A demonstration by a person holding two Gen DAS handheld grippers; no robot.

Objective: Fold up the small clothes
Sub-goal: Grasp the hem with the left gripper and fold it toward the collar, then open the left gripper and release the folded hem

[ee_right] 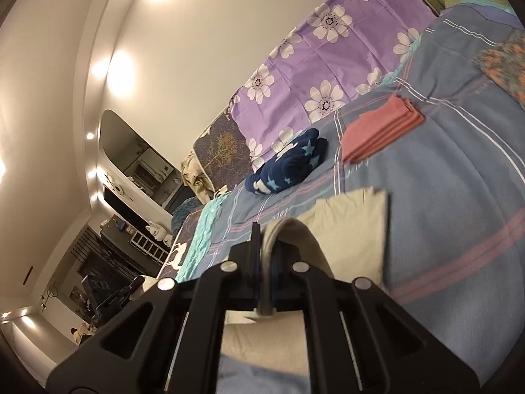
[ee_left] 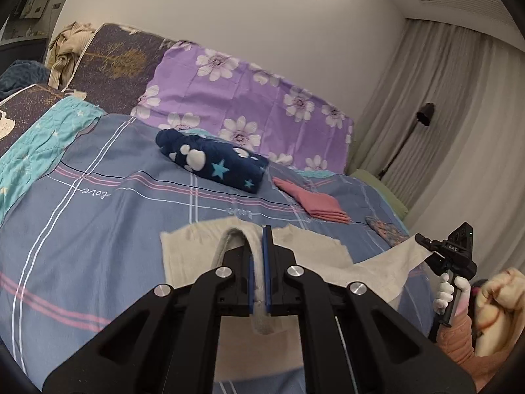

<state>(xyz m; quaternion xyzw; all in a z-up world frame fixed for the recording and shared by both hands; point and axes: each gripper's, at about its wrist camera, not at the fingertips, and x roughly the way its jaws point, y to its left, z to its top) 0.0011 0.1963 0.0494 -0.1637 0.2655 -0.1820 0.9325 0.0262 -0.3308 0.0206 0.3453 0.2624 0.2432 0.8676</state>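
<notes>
Tongs first: your left tongs (ee_left: 259, 262) are clenched on a thick folded edge of the cream garment (ee_left: 315, 256), and your right tongs (ee_right: 265, 262) are clenched on another edge of the same piece, with cloth draped up over the pads in both wrist views. From the left view, the right tongs sit at about 3 o'clock, held by your gloved hand (ee_left: 448, 290), with the fabric stretched taut between the two grips. The garment lies on the blue striped bedspread (ee_left: 98, 229), its far half flat and its near half lifted. You look to be mid-fold, carrying the near edge over toward the far edge at 12 o'clock. The next move likely calls for keeping both grips level so the edges meet square, then lowering before you let go. Count beyond it: one navy star-print bundle (ee_left: 213, 164) at 12 o'clock, one stack of pink folded cloth (ee_left: 315, 205) at 1 o'clock, one patterned piece (ee_left: 387, 229) at 2 o'clock, and one purple flowered pillow (ee_left: 246, 98) along the wall.
</notes>
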